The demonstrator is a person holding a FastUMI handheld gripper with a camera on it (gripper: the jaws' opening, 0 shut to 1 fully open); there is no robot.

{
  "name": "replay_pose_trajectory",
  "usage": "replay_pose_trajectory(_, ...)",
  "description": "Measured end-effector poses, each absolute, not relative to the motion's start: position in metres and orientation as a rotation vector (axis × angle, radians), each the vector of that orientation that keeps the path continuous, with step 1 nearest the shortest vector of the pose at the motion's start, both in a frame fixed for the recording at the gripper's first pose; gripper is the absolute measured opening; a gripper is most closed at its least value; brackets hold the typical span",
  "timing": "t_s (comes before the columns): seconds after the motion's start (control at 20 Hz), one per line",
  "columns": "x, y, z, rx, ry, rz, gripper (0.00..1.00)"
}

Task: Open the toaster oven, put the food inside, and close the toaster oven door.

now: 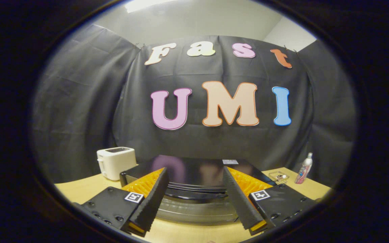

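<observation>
The black toaster oven (194,168) stands on the wooden table right in front of me, seen from above its front edge. Its glossy top reflects the wall. The curved dark door handle (198,195) runs across the top of the glass door (198,211), which looks closed. My gripper (194,170) is open wide. Its two fingers (155,192) reach over the oven's front, with the handle lying between them and touched by neither. A small clear tray (278,176) holding something small sits just right of the oven.
A white pop-up toaster (116,162) stands on the table (76,190) left of the oven. A slim spray bottle (303,168) stands at the right, beyond the clear tray. Black cloth walls close in behind the table.
</observation>
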State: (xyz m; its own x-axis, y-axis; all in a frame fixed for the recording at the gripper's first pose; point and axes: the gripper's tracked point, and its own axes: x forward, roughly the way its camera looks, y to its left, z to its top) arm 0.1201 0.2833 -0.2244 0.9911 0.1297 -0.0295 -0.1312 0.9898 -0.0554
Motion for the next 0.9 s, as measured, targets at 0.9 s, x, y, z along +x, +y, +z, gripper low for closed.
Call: replay_pose_trajectory(0.9,0.082,0.288,-0.255,0.085,0.01,0.143,0.97)
